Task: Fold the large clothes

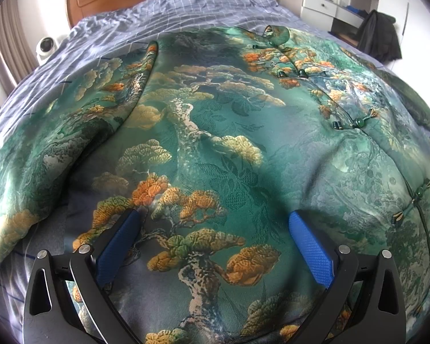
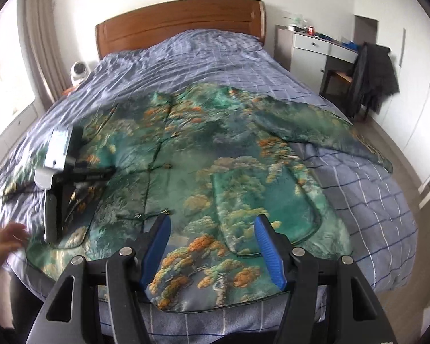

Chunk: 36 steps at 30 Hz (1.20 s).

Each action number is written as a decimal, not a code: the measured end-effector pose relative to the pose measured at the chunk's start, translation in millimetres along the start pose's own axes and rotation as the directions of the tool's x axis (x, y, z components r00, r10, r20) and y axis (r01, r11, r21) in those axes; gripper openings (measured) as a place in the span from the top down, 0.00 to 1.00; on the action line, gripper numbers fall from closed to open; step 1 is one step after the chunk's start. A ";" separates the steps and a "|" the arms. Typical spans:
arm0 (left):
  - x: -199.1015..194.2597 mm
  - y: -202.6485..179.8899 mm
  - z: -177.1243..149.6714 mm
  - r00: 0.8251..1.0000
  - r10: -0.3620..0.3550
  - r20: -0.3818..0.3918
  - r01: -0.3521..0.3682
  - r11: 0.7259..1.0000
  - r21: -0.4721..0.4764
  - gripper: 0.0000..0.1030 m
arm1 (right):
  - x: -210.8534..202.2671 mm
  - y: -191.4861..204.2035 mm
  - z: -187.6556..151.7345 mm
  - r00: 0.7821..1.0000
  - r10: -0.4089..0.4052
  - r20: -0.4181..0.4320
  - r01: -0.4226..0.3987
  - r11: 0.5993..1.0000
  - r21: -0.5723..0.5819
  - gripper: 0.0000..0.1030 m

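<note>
The left gripper (image 1: 215,246) has its blue-padded fingers (image 1: 309,249) spread wide with nothing between them, held low over the front panel of the green printed jacket (image 1: 215,143), close enough that the cloth fills nearly the whole left wrist view; whether the tips touch the fabric cannot be told. The right gripper (image 2: 213,252) is likewise spread and empty, its fingers (image 2: 268,246) poised over the jacket's near hem by the foot of the bed (image 2: 372,200). From there the left gripper (image 2: 68,172) shows blurred over the jacket's far-left part, with a bare hand (image 2: 5,240) below it at the frame's edge. The garment lies face up and spread out on the blue checked bedcover, collar (image 1: 275,33) toward the wooden headboard (image 2: 180,25), knot-button front closure (image 1: 355,121) running down the middle, a patch pocket (image 2: 266,197) on the near panel, one sleeve (image 2: 324,132) stretched out toward the side with the desk and the other sleeve (image 1: 80,109) lying along the opposite side. No fold appears to have been made yet, so the step in hand looks like the opening one: settling on grasp points. The next move probably calls for each gripper to close on an edge of one side, perhaps a sleeve and the hem below it, and to carry that side over the middle; the smooth, satin-like cloth is likely to slip and needs a firm pinch. No brand, label or legible writing shows anywhere; small items on the white desk (image 2: 315,46) are too small to read.
</note>
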<state>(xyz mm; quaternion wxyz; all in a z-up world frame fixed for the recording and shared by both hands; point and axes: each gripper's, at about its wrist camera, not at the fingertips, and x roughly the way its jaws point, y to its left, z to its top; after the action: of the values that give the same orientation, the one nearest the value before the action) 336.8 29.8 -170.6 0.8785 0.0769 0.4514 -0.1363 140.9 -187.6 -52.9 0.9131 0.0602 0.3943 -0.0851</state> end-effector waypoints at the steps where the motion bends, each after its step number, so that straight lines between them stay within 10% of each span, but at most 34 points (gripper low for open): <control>1: 0.0 -0.2 0.0 1.000 0.000 0.000 0.000 1.000 0.000 0.00 | -4.2 -5.5 1.0 1.000 -0.003 0.015 0.002 1.000 0.013 0.40; 23: -1.1 0.6 -1.7 1.000 0.010 0.007 -0.010 1.000 -0.007 0.00 | -37.0 -172.4 -12.5 0.970 -0.151 0.190 0.131 0.985 0.113 0.35; 36: -42.7 -11.2 -14.6 0.997 0.069 -0.025 -0.071 0.990 -0.121 0.01 | 24.2 -243.7 -7.4 0.993 -0.050 0.105 0.015 0.953 0.303 0.28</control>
<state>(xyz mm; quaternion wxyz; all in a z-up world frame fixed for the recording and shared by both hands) 298.4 30.2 -144.4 0.8810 0.0406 0.4651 -0.0768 102.5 -427.3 -86.0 0.9122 0.1877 0.3258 -0.1626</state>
